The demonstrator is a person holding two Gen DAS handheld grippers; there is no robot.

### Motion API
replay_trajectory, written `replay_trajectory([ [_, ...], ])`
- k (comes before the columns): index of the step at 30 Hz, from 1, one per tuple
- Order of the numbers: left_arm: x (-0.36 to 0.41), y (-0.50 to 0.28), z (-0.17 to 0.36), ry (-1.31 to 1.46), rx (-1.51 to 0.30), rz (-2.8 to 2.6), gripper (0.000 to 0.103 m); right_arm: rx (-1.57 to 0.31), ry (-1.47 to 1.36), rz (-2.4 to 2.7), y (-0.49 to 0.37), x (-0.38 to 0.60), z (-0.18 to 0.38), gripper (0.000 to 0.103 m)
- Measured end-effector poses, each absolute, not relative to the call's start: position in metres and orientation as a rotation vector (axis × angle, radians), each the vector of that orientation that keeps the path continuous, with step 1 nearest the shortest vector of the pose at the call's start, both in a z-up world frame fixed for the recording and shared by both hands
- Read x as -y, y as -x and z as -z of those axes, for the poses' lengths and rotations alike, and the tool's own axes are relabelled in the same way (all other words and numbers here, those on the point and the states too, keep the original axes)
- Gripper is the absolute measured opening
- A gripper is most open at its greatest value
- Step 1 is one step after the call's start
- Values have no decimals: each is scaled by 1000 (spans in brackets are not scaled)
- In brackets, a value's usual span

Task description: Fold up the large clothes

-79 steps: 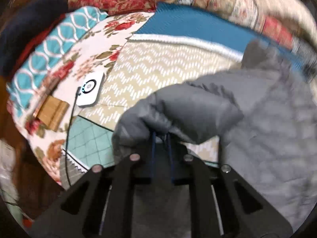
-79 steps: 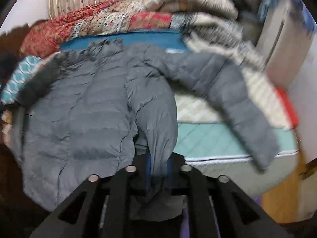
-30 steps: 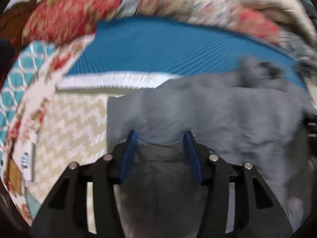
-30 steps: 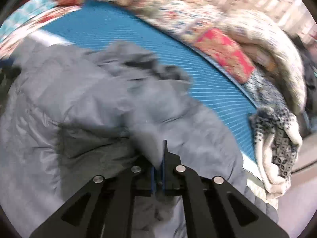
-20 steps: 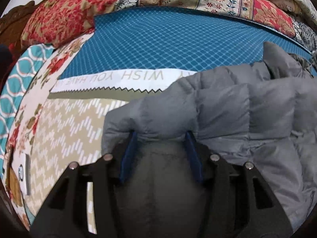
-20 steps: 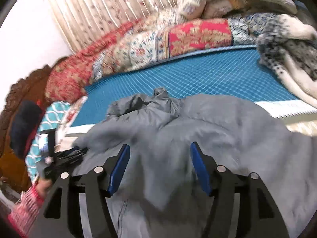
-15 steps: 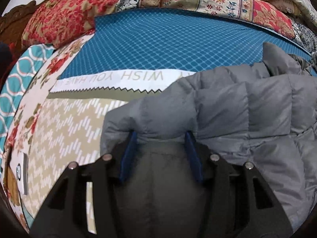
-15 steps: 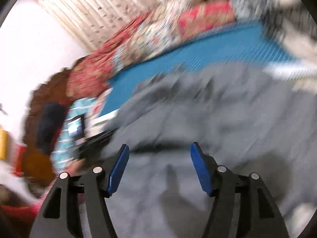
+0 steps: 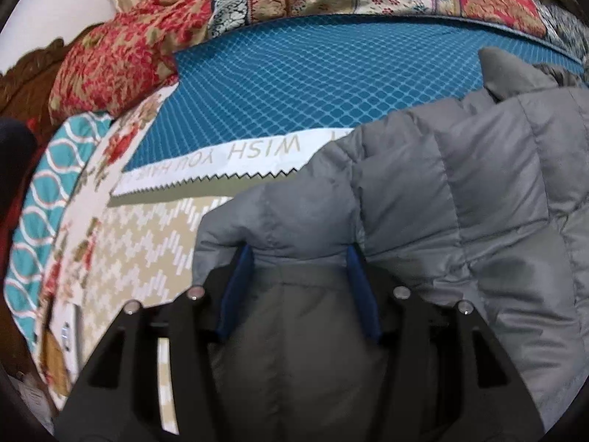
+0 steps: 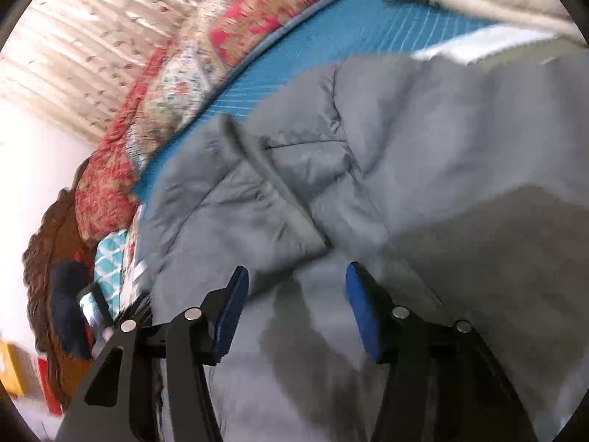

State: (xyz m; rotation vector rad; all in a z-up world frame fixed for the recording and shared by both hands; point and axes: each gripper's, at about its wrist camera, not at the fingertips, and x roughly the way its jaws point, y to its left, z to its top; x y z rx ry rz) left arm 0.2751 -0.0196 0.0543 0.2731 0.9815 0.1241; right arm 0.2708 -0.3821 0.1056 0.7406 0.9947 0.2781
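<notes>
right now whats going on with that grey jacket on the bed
A person with a handheld gripper in each hand is folding a grey puffer jacket on a bed covered by a patchwork quilt. Both grippers are open and gripping nothing. The left gripper sits at the jacket's folded left edge, with fabric lying between its fingers. The right gripper hovers over the middle of the jacket; that view is blurred. The jacket lies bunched in a folded heap, not yet a tidy bundle.

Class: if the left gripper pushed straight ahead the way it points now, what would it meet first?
Most likely the grey jacket: the open left gripper has its puffy folded edge right at the fingertips, with the blue bedcover beyond.
</notes>
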Motion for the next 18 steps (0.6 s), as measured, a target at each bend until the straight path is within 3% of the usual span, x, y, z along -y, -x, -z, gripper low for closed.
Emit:
replay_trajectory([
  [4, 20, -242, -87, -189, -920, -22, 52, -871, -810, -219, -174, 448, -130, 14],
  [9, 49, -209, -113, -99, -873, 130, 52, -820, -1008, 3, -95, 521, -103, 17],
  [15, 110, -231, -78, -191, -1002, 150, 52, -584, -1278, 245, -50, 586, -65, 17],
  [16, 117, -237, -64, -221, -1039, 130, 52, -555, -1284, 290, -53, 594, -66, 3],
  [18, 131, -240, -52, -292, -1030, 97, 52, -554, -1185, 360, -70, 604, -87, 0],
])
